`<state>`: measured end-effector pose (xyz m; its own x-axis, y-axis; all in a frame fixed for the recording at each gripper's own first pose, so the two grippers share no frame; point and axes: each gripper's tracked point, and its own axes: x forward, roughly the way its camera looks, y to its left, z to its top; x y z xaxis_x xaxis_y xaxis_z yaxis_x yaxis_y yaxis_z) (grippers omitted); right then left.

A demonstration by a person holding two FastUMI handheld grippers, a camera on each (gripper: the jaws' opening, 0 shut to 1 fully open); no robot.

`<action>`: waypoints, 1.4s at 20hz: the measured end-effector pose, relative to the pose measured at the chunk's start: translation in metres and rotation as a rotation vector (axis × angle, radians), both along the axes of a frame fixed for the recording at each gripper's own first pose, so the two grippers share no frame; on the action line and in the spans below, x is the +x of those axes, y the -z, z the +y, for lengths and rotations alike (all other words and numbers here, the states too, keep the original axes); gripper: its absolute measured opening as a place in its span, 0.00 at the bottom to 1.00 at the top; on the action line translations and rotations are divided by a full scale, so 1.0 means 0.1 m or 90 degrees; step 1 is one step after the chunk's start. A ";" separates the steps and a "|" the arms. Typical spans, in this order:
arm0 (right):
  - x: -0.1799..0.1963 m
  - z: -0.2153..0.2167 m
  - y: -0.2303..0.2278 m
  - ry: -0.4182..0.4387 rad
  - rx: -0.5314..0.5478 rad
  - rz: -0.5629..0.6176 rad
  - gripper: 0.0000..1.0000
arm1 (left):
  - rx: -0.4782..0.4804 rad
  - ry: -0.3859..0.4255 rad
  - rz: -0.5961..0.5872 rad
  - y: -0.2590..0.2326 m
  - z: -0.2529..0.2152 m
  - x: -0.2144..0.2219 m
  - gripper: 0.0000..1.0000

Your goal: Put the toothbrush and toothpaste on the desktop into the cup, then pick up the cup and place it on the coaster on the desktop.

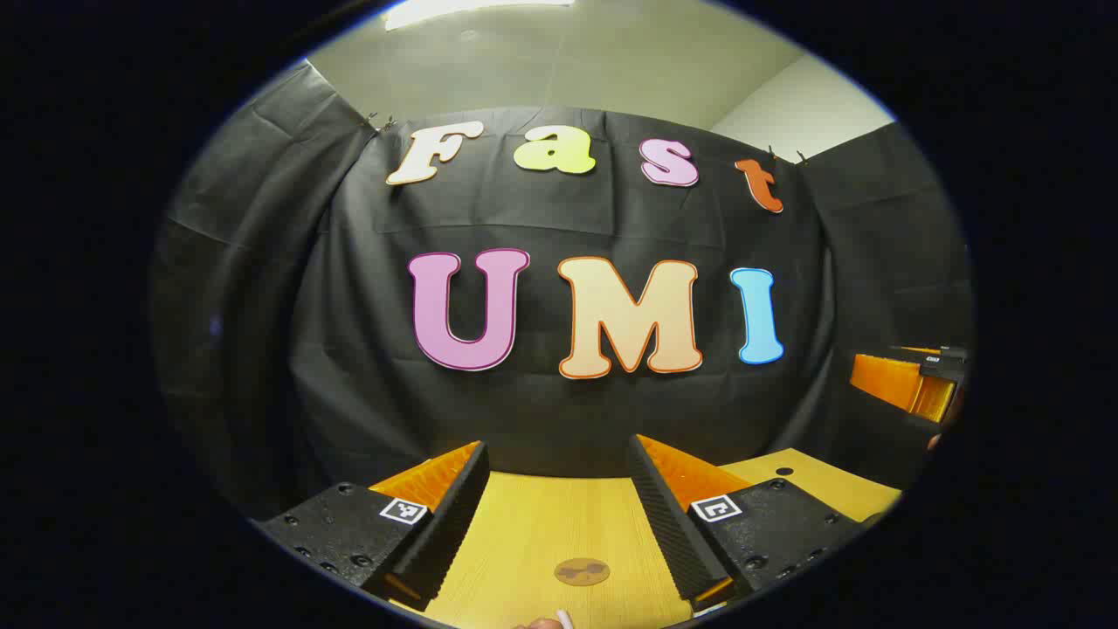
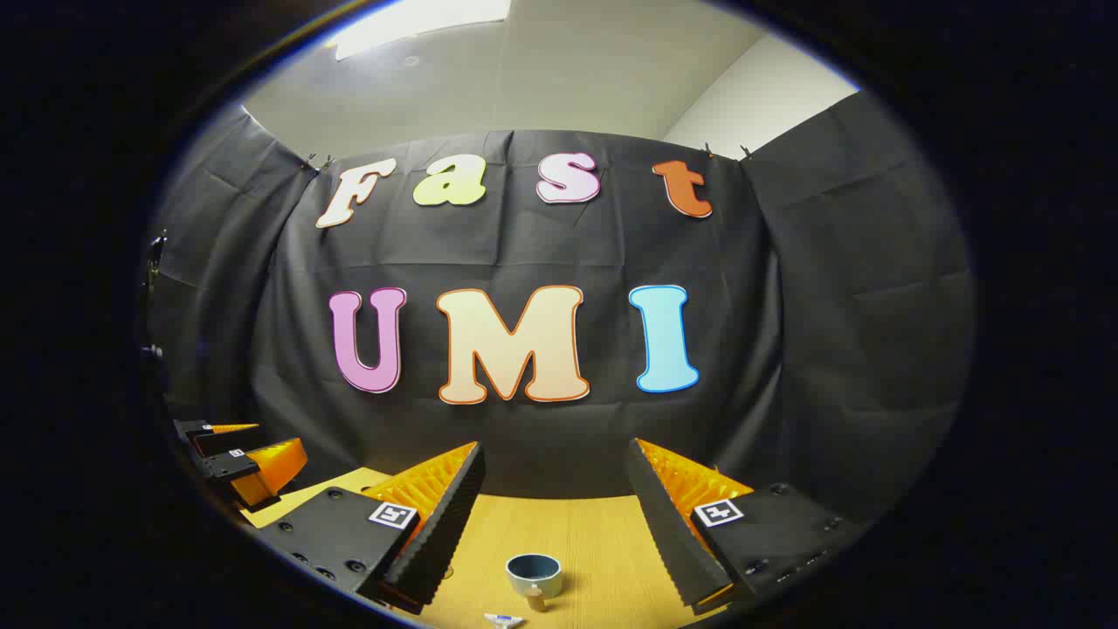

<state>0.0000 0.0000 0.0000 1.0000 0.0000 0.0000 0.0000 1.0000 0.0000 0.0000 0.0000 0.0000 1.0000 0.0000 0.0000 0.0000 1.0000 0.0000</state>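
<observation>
While both hand-held grippers [image 1: 559,489] [image 2: 555,494] hover spread apart, coaster [image 1: 582,572] lies between left fingers; cup [image 2: 534,574] stands between right.

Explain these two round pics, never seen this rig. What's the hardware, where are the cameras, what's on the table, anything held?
A person holds two hand-held grippers, each carrying a fisheye camera looking along its own two fingers. In the left gripper view the left gripper is open and empty above the wooden desktop, with a round coaster below it. In the right gripper view the right gripper is also open and empty, over a blue cup; a small white object at the bottom edge is too cut off to identify. Each view also catches the other gripper at its side.
</observation>
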 end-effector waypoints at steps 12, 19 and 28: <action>0.02 -0.04 -0.01 -0.005 -0.003 0.007 0.99 | 0.005 0.004 -0.010 -0.08 -0.12 0.02 0.93; 0.17 0.09 0.26 -0.033 -0.016 0.070 0.99 | 0.005 -0.011 -0.008 -0.05 0.00 0.03 0.93; 0.34 0.21 0.67 -0.051 -0.047 0.128 1.00 | 0.012 -0.038 0.009 0.09 0.19 0.01 0.93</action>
